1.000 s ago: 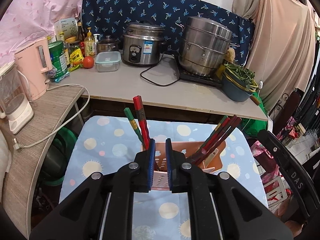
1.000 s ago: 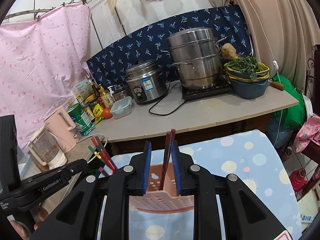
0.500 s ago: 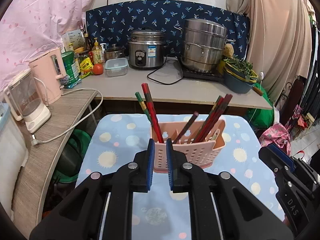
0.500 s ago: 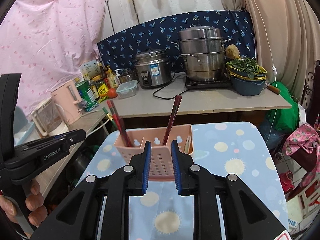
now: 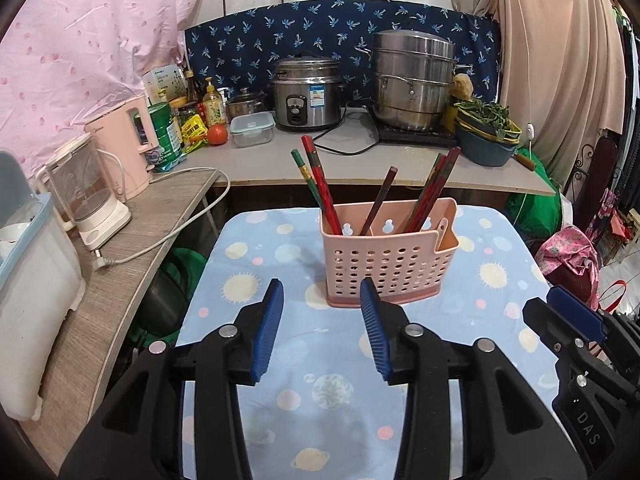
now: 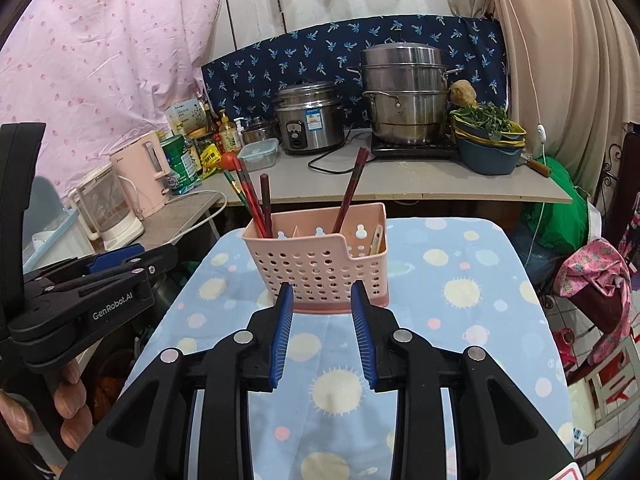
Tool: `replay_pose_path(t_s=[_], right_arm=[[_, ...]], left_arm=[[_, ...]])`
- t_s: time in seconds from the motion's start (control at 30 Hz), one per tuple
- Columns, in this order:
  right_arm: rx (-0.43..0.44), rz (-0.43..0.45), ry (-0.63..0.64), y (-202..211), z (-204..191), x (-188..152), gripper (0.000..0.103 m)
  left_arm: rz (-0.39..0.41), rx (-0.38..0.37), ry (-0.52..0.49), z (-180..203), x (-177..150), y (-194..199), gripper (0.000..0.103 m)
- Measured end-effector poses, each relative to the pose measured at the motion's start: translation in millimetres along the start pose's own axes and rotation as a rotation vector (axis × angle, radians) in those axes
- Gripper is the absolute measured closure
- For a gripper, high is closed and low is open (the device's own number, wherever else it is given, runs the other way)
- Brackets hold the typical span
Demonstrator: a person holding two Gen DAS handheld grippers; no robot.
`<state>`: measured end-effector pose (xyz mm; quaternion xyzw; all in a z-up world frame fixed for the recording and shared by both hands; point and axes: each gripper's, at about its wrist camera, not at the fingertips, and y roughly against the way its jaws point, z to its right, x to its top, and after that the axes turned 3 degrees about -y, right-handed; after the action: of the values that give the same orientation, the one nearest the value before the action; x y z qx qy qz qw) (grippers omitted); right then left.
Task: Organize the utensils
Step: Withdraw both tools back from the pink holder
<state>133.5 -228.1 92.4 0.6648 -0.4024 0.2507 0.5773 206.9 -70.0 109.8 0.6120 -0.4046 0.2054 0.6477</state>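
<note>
Both tools (left [image 5: 322, 300], right [image 6: 321, 304]) spread, empty, level, facing caddy [image 6: 316, 256].

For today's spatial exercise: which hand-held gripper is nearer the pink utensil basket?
Right. The right hand-held gripper nearly reaches the pink utensil basket; the left hand-held gripper sits slightly further back.

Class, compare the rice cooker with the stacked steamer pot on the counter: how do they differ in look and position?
The rice cooker is shorter, with a black front panel and blue label; the steamer pot is taller, tiered and plain. The rice cooker sits straight on the counter; the steamer pot sits on a black hob. Both are lidded steel.
</note>
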Motion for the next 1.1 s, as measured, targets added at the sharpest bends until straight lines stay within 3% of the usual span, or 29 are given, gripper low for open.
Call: replay_pose_path(t_s=[0.17,0.6,0.73,1.1], right_arm=[[-0.018,-0.008,0.009,5,-1,-10,0.071],[-0.033,-0.028,0.016,13,-3,-26,0.071],[-0.042,-0.035,0.026,14,-5,-29,0.07],[-0.07,-0.038,0.024,16,-2,-35,0.049]], left_arm=[[-0.005,0.018,-0.002,1,-12,6,0.056],[-0.026,0.036,-0.02,12,-32,14,0.055],[-0.024,0.038,-0.027,15,-35,15,0.049],[-0.039,0.042,-0.025,19,-43,14,0.039]])
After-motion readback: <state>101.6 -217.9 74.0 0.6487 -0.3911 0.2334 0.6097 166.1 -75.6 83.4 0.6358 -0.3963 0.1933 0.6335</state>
